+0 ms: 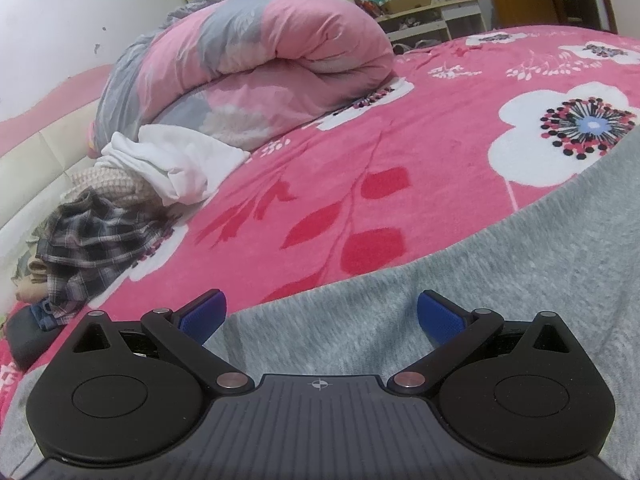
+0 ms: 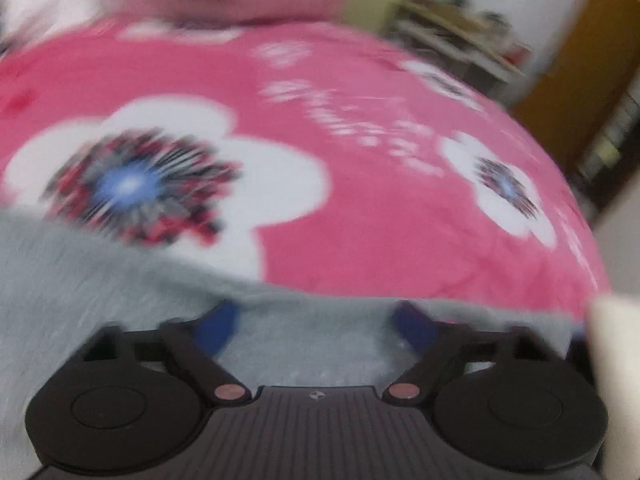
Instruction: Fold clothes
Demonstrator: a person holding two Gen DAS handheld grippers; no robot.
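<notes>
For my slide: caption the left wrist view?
Open left gripper over grey garment on pink floral bedspread, unfolded clothes pile beyond.

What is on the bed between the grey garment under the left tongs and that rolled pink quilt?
Only bare pink flowered bedspread; the left wrist view shows nothing lying between the grey knit garment and the rolled pink-and-grey quilt.

Fuzzy grey knit garment [image 1: 460,300] on plush pink bedspread [image 1: 400,128]; matt black plastic tool [image 1: 322,312].
</notes>
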